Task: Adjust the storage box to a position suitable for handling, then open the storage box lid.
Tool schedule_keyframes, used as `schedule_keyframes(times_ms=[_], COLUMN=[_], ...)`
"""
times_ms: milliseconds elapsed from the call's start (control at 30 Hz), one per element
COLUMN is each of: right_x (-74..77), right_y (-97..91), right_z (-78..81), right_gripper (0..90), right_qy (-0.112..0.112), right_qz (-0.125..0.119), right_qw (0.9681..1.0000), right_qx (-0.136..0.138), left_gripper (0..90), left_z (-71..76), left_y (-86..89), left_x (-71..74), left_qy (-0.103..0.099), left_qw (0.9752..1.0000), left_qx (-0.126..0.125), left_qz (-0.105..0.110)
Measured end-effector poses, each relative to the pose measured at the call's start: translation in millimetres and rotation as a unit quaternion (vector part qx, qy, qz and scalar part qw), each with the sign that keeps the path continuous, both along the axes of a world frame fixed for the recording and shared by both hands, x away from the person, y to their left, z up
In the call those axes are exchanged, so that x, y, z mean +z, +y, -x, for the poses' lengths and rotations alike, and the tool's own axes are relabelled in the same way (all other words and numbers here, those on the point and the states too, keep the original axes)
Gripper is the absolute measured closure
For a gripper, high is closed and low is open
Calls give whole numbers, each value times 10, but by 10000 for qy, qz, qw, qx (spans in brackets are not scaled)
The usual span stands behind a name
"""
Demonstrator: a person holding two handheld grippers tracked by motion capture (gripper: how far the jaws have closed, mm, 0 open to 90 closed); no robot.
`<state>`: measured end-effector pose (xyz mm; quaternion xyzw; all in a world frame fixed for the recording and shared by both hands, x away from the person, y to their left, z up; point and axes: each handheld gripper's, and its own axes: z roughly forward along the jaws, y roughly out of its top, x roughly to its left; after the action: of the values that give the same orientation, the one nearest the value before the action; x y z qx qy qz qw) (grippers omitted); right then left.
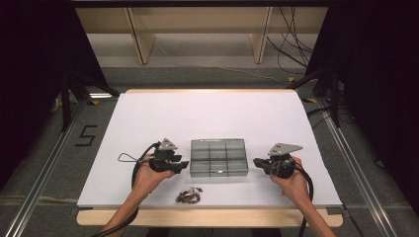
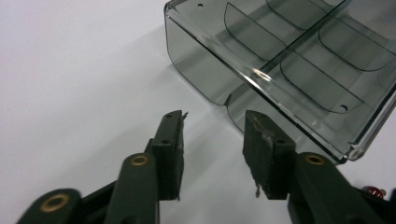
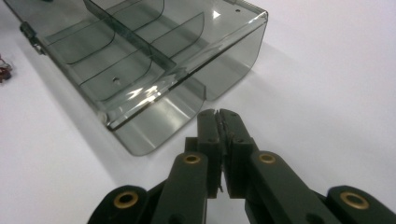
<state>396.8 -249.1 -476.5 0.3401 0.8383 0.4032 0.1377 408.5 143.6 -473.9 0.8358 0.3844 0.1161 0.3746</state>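
A smoky clear plastic organiser box with several divided compartments lies in the middle of the white table. My left gripper sits just left of the box, pointing at its side. In the left gripper view my left gripper stands open with nothing between the pads, a short way from the box wall. My right gripper is at the box's right side. In the right gripper view my right gripper is shut on nothing, close to the box's corner wall.
A small pile of dark and reddish bits lies near the table's front edge, in front of the box. One reddish bit peeks in beside my left jaw, and another reddish bit is beyond the box. White table stretches behind the box.
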Motion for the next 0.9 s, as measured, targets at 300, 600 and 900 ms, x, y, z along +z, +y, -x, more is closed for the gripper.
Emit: schedule_keyframes(times_ms=[300,600,900], right_x=[4,20,36], right_y=[-54,-94,-93], right_z=[178,271,346], right_gripper=[886,886,886], right_qy=[86,94,62], right_qz=[-9,-143,-154], right_qw=[9999,9998,9997], right_qx=[72,99,193], left_gripper=[399,356,289], left_z=[69,95,153], left_y=[38,107,124], left_x=[46,34,30], left_qy=[209,338,333], left_qw=[9998,9989,9988], left_qx=[40,163,234], left_qz=[64,282,282])
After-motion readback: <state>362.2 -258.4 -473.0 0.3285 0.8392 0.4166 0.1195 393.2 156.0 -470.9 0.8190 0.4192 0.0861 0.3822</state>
